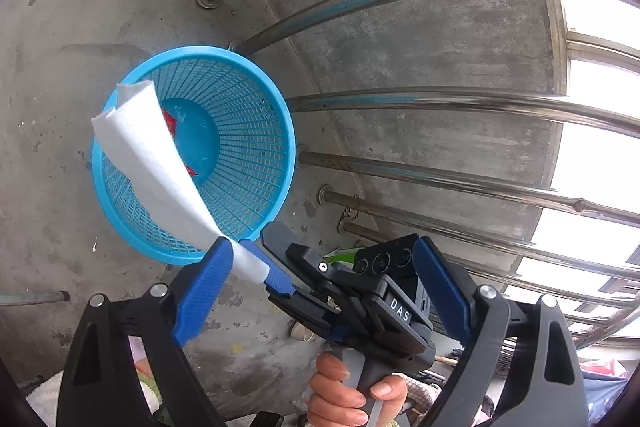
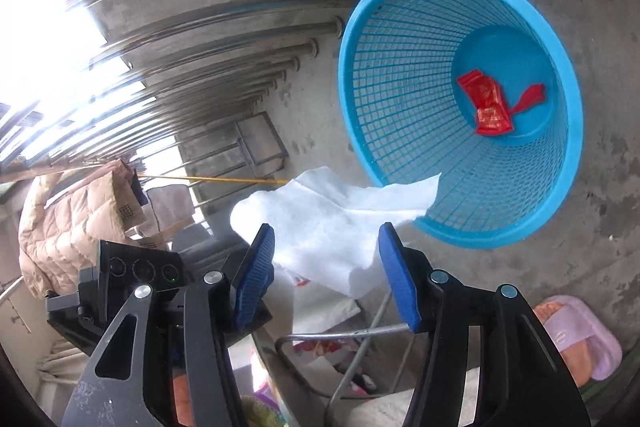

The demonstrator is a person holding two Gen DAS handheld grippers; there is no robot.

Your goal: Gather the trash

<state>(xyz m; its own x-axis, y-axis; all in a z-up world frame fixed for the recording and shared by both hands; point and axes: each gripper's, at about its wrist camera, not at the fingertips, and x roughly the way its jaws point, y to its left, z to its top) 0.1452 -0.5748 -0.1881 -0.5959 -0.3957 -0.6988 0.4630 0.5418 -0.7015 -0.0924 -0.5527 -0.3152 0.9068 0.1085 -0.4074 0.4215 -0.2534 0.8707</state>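
A blue mesh basket point(image 1: 256, 147) stands on the concrete floor by a steel railing; it also shows in the right wrist view point(image 2: 404, 75). Red wrappers point(image 2: 486, 103) lie on its bottom. A white sheet of tissue point(image 1: 156, 163) hangs over the basket's near rim. In the left wrist view my right gripper point(image 1: 256, 269) is seen from the side, shut on the tissue's lower end. My left gripper point(image 1: 324, 283) is open and holds nothing. In the right wrist view the tissue point(image 2: 332, 223) lies between my right gripper's fingers point(image 2: 326, 247), reaching to the basket's rim.
Steel railing bars point(image 1: 440, 103) run beside the basket against a low concrete wall. A pink slipper point(image 2: 576, 335), a wire frame point(image 2: 340, 339) and bags lie behind. A beige jacket point(image 2: 68, 215) hangs at the left.
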